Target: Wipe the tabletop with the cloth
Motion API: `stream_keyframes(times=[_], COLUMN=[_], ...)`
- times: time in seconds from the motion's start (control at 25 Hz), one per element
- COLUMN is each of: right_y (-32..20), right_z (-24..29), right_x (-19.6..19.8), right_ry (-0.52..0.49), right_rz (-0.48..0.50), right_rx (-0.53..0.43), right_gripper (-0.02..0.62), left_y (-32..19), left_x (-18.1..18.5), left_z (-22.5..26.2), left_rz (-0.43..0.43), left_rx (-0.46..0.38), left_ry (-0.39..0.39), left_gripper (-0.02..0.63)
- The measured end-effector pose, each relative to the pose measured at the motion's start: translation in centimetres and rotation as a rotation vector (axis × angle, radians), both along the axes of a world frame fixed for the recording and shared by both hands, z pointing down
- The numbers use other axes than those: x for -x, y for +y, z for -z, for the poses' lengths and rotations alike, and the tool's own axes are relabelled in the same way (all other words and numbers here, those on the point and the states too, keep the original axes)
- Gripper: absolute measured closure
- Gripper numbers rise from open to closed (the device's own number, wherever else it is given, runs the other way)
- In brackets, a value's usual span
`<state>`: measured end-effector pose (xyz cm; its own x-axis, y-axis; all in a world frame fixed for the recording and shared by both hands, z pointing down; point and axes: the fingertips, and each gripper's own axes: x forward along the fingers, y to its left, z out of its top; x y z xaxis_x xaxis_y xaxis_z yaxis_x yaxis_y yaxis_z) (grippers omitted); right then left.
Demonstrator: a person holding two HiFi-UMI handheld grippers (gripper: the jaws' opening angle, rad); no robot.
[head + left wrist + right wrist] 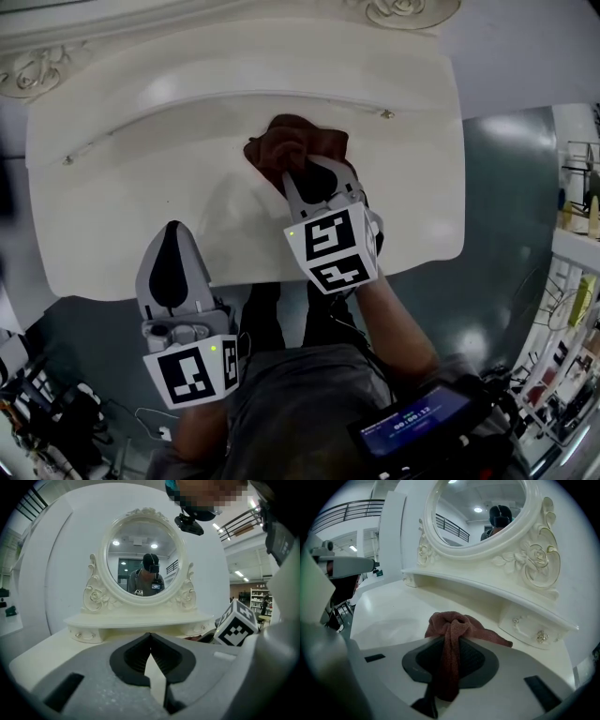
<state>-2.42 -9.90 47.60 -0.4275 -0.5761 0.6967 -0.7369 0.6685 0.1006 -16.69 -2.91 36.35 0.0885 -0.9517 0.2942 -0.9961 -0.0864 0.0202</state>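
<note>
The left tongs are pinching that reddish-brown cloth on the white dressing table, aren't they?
No: the right tongs pinch the reddish-brown cloth on the white dressing table, as the right gripper view shows. The left tongs are shut, empty.

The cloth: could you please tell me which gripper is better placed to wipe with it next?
Right: the right gripper grips the cloth on the tabletop; the left gripper is shut, empty, apart from it.
</note>
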Motion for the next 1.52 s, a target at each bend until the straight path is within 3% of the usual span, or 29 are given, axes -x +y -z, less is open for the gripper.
stream_keyframes(times=[1.0,1.52], right_y=[-1.6,-0.7], right_z=[-0.4,-0.6], right_x=[-16.9,-30.7], right_ry=[-0.029,0.016], right_rz=[-0.165,-0.343], right_rx=[0.006,-0.004], right_gripper=[0.515,0.515], left_y=[-4.0,-5.6], left_x=[-16.6,-27.8], left_z=[0.0,0.9], left_rz=[-0.176,-0.314], left_rx=[0.014,-0.015], left_ry=[-0.029,-0.031], left_gripper=[0.592,0.592])
